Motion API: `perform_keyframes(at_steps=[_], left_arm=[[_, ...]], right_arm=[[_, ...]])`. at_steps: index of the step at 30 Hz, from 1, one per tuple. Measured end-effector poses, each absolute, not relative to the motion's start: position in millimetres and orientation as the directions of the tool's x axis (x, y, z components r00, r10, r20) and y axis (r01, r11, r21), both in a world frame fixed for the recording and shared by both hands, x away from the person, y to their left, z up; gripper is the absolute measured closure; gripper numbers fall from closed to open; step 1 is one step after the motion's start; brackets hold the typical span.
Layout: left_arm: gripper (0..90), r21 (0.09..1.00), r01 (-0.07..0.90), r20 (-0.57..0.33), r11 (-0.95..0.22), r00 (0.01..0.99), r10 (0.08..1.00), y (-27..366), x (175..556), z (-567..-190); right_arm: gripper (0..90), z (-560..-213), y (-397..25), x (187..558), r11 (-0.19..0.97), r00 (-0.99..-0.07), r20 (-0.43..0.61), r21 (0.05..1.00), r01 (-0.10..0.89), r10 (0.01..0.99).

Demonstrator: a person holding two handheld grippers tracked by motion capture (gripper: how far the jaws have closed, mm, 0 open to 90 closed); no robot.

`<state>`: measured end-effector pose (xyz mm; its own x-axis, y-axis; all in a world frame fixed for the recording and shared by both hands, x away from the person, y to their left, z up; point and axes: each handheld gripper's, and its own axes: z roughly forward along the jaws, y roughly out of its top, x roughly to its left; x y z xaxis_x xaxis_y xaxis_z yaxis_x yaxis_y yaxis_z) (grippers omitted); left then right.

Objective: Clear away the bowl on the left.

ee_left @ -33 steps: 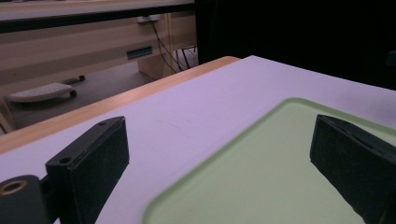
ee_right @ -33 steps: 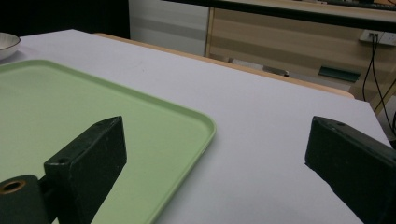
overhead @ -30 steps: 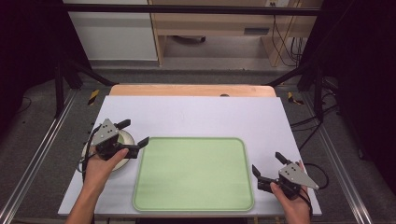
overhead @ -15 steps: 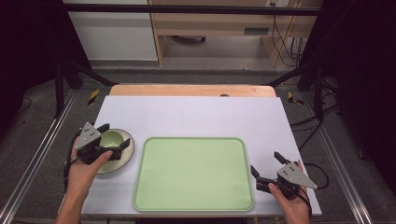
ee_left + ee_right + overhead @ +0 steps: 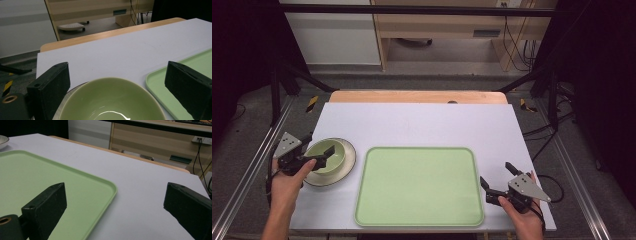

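- Green bowl [image 5: 328, 155] sits on a plate [image 5: 343, 172] at the table's [image 5: 422, 122] left, just beside the tray [image 5: 419, 185].
- Left gripper [image 5: 318, 148] fingers [image 5: 50, 87] spread wide, straddling the bowl's rim, not squeezing.
- Right gripper [image 5: 496, 181] hangs released over the tray's right edge.

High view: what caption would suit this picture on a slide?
Left tool, open, reaches over a green bowl on a plate; right tool, open, waits beside an empty green tray.

Left tongs [image 5: 318, 150] lower, farther left, astride bowl [image 5: 328, 156].
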<state>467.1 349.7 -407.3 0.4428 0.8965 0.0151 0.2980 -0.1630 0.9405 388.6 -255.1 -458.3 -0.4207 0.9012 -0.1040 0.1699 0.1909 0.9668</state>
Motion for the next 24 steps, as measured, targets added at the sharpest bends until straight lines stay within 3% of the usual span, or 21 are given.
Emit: perform_keyframes(at_steps=[24], left_arm=[[8.9, 0.895, 0.421, 0.014, -0.15, 0.31, 0.951, 368.2, 470.5, -422.1]], right_arm=[[5.0, -459.2, -255.6, 389.2, 0.2, -0.412, -0.112, 0.964, 0.177, 0.904]])
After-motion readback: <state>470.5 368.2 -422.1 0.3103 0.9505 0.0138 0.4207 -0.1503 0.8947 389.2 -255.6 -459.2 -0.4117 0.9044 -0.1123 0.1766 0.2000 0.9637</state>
